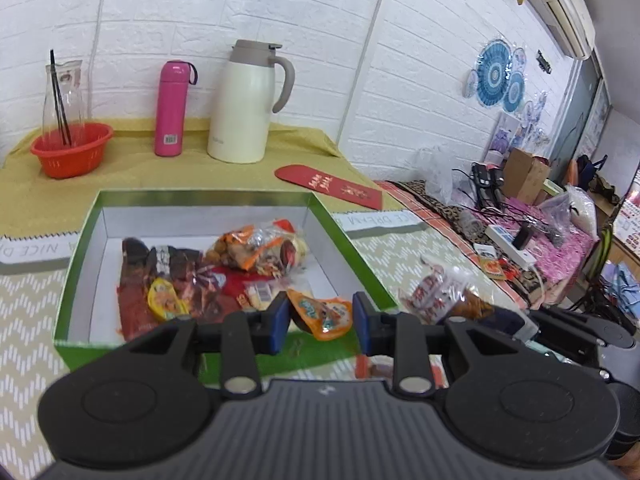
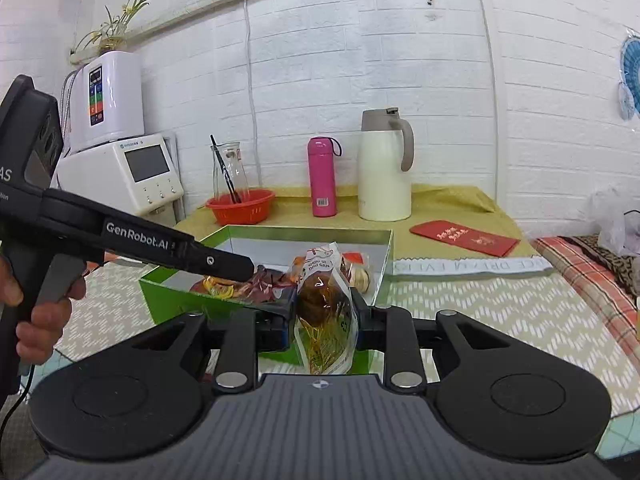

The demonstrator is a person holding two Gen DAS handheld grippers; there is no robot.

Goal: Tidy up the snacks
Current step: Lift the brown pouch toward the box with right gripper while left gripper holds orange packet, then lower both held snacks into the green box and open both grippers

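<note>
Upper left of the left wrist view: a red basket (image 1: 71,149) on the bench (image 1: 200,176), a clear glass carafe (image 1: 64,92) with black straws standing in it. To its right, a pink flask (image 1: 172,108), then a cream thermal jug (image 1: 246,104). A red envelope (image 1: 332,186) lies right of centre. White water appliances (image 2: 116,152) occupy the right wrist view's upper left.
</note>
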